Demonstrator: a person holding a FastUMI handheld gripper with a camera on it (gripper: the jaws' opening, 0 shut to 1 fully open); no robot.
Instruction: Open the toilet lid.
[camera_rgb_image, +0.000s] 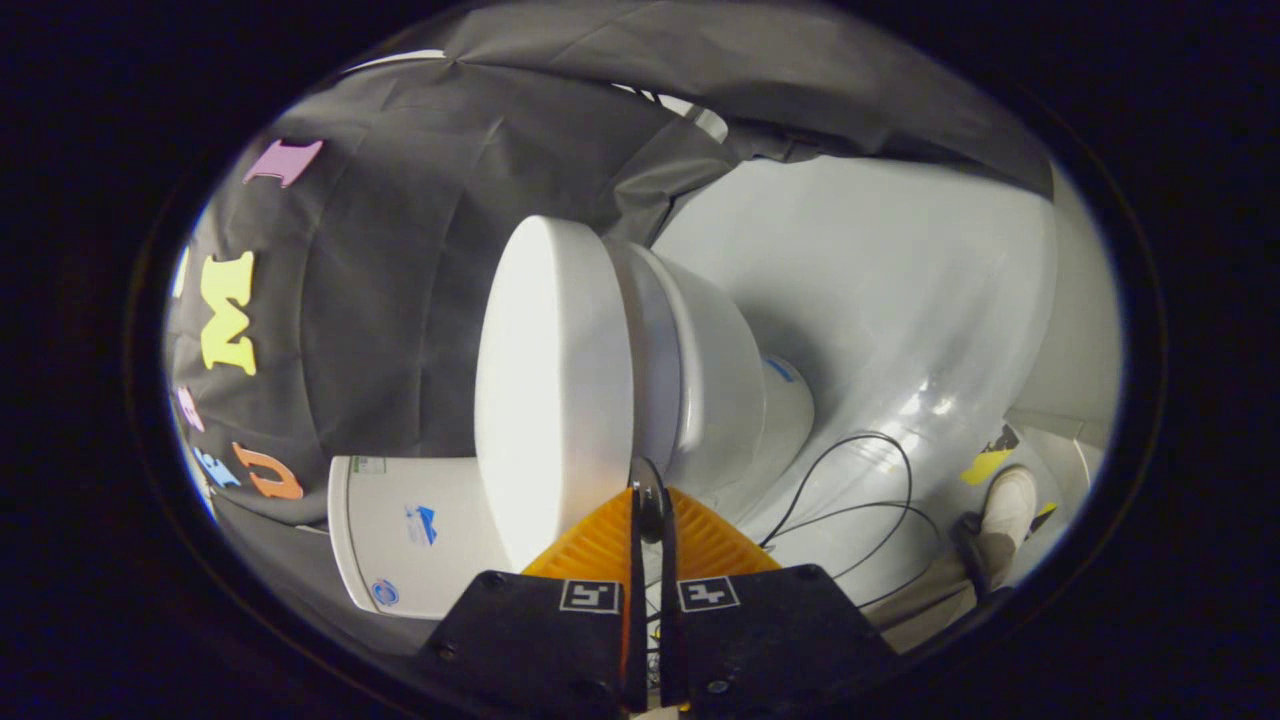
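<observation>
Sitting closed on the bowl, the toilet lid (555, 390) was a smooth white disc seen with the view rolled on its side, flat face toward the black cloth wall (400, 260), and its rim came right down to the fingertips of the tool (648, 505). And the tool's two fingers were pressed nearly together, just a thin slit between them, tips at the lid's edge where it met the seat; whether they actually pinched that edge could not be told. Behind the lid was the white toilet bowl (715, 385), narrowing to its base on the pale glossy floor (900, 300). Beside the lid, against the cloth, stood the white tank (410, 530) with small stickers on it. Thin black cables (870, 500) looped over the floor beyond the fingers, and out past them a person's light shoe (1008, 505) showed, well apart from the toilet.
</observation>
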